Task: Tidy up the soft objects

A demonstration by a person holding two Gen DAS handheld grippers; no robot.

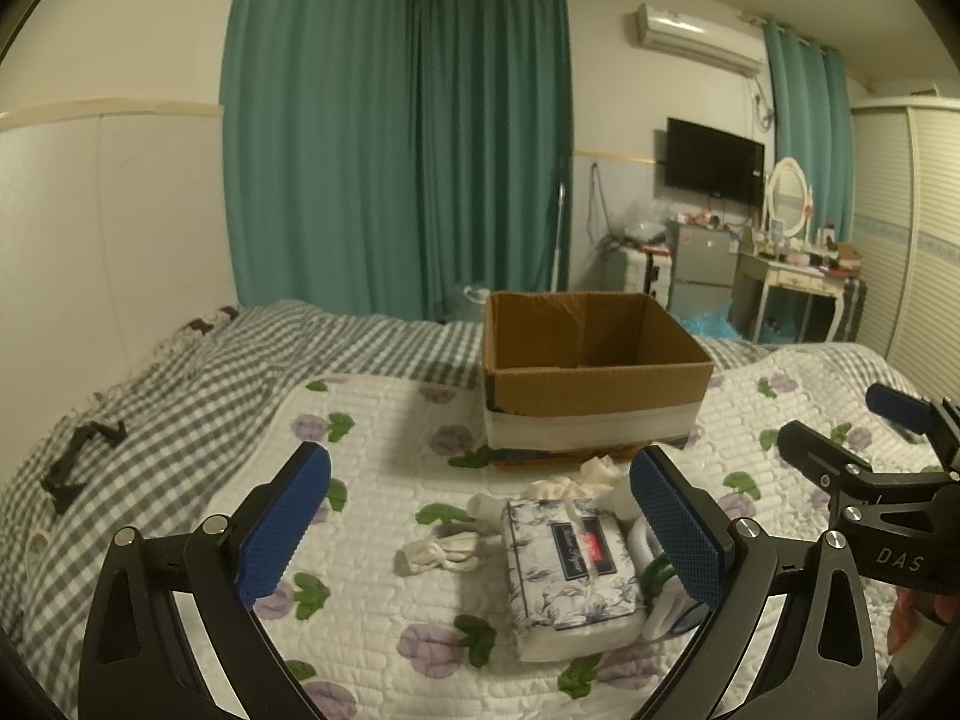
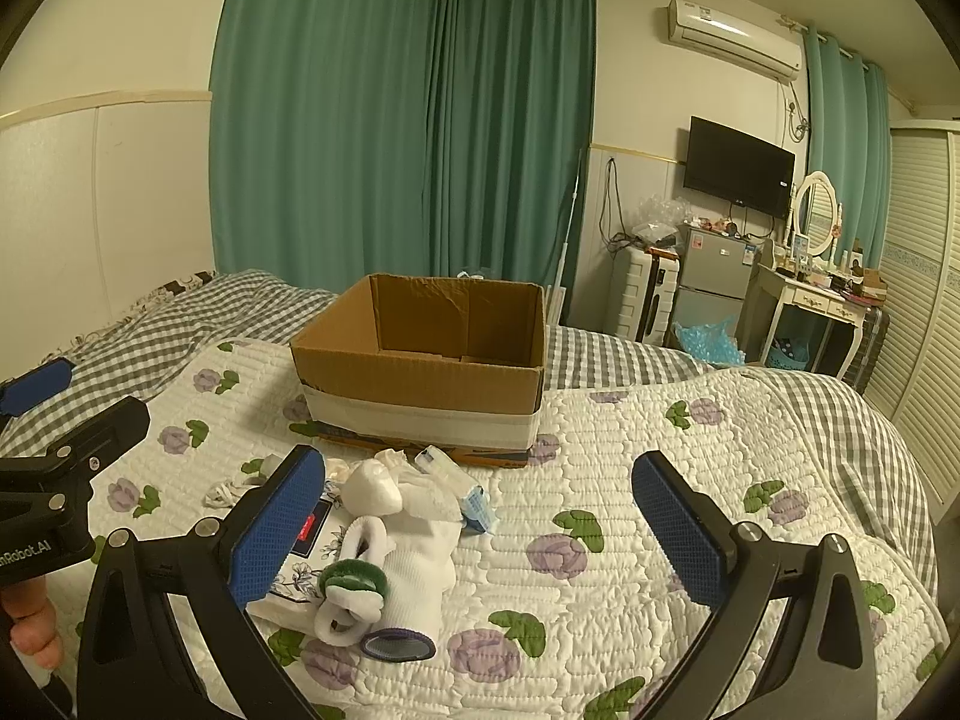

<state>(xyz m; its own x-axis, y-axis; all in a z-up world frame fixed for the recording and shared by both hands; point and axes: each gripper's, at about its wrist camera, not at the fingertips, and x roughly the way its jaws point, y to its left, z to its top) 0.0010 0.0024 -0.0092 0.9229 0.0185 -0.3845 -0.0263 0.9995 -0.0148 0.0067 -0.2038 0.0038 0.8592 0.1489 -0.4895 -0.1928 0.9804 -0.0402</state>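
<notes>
An open, empty cardboard box (image 1: 591, 372) (image 2: 426, 369) stands on the quilted floral bedspread. In front of it lies a floral tissue pack (image 1: 567, 570) (image 2: 303, 546), a bundle of white socks (image 2: 402, 546) with green and purple cuffs, a small knotted white cloth (image 1: 441, 552) (image 2: 225, 491), and a small blue-and-white packet (image 2: 474, 501). My left gripper (image 1: 480, 531) is open above the tissue pack, empty. My right gripper (image 2: 480, 531) is open, empty, just right of the socks; it also shows in the left wrist view (image 1: 852, 438).
A grey checked sheet (image 1: 150, 396) covers the rest of the bed. A black clip-like object (image 1: 78, 462) lies on it at left. Green curtains, a small fridge (image 2: 714, 282), a dressing table (image 2: 810, 306) and a wardrobe stand beyond the bed.
</notes>
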